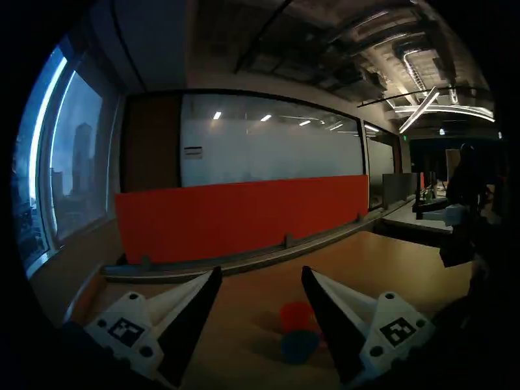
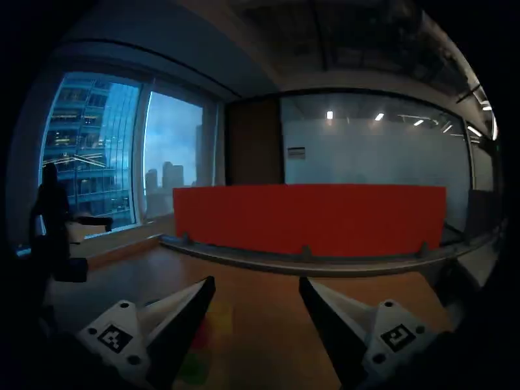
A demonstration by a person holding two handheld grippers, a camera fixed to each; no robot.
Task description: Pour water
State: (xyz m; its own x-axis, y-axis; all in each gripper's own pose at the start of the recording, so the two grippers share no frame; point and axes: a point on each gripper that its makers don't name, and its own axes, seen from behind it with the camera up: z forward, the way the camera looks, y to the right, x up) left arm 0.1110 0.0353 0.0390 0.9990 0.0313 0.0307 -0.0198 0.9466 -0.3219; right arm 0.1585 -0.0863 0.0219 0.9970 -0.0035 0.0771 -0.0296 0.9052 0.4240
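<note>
In the left gripper view, the left hand-held gripper [image 1: 260, 286] is seen at the bottom of the frame with its fingers spread apart and nothing held between them. Just beyond, low and right of centre, a red cup [image 1: 297, 316] and a blue cup [image 1: 299, 345] stand touching on the wooden desk [image 1: 390, 260]; whether either holds water cannot be told.

In the right gripper view, the right hand-held gripper [image 2: 255, 292] is likewise spread and empty. Blurred red, yellow and green shapes [image 2: 211, 328] lie beside its left finger, too dim to be named. An orange partition [image 1: 240, 214] closes the desk's far edge.

Pouring is judged not yet begun: a cup has to be grasped, lifted and tipped.
</note>
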